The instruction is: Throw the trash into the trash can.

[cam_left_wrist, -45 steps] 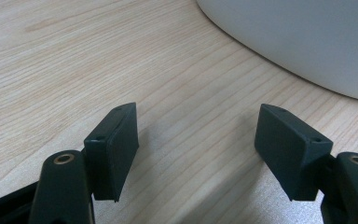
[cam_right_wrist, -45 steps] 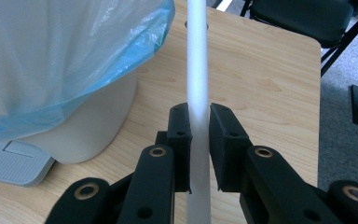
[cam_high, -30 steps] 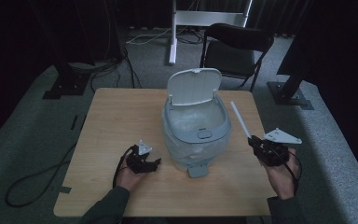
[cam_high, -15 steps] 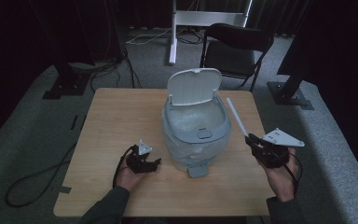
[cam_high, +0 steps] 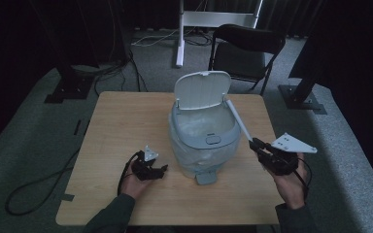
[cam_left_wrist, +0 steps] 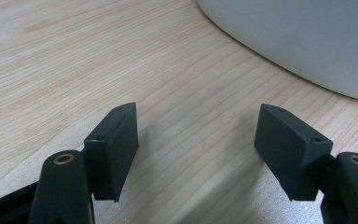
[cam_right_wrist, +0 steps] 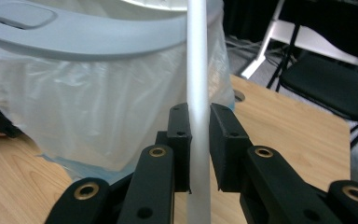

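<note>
Held: the right gripper (cam_right_wrist: pixel 198 154) pinches a long pale grey plastic rod (cam_right_wrist: pixel 198 70), its far end over the rim of the lidded grey bin lined with a clear bag (cam_high: pixel 204 141).
Done: lid open, rod lifted.
Left: by my judgement, dropping the rod inside.
Idle: the left gripper (cam_left_wrist: pixel 198 149), jaws spread, on the light wooden surface (cam_high: pixel 121 121).

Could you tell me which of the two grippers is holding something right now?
The right gripper: its jaws are clamped on a white rod angled toward the bin. The left gripper rests open on the table with nothing between its jaws.
</note>
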`<action>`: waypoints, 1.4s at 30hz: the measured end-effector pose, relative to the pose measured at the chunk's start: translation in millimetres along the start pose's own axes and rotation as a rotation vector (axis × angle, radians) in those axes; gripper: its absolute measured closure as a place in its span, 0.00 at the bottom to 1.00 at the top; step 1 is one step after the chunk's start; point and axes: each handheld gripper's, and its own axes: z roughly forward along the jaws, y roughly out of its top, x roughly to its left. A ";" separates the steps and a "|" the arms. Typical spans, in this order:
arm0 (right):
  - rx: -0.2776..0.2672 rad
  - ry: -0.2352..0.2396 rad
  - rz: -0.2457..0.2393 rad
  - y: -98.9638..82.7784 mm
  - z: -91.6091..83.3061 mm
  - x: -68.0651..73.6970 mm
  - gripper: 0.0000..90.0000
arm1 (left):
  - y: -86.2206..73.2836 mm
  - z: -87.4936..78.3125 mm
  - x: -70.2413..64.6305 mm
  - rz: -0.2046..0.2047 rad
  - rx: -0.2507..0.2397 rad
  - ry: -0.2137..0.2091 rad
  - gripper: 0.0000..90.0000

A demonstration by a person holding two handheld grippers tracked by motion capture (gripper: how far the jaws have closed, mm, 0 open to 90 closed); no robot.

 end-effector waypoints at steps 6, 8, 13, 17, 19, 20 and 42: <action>0.003 0.043 -0.013 0.9 4.3 2.5 0.87 | 0.0 0.0 0.0 0.000 0.000 0.000 0.34; 0.004 0.051 -0.022 1.0 6.9 2.4 0.87 | 0.0 0.0 0.0 0.000 0.000 -0.001 0.34; 0.024 0.066 -0.038 3.3 14.6 2.1 0.87 | 0.0 0.0 0.0 0.000 0.000 0.000 0.34; 0.042 0.071 -0.044 4.5 19.6 1.5 0.87 | 0.0 0.0 0.0 0.000 0.000 0.000 0.33; 0.051 0.073 -0.050 5.4 22.3 1.2 0.87 | 0.0 0.0 0.0 0.000 0.000 0.000 0.33; 0.054 0.072 -0.053 5.8 23.2 1.1 0.87 | 0.0 0.0 0.0 0.000 0.000 -0.001 0.33; 0.023 0.025 -0.103 26.9 15.8 -3.5 0.88 | 0.0 0.0 0.0 0.001 0.001 0.000 0.33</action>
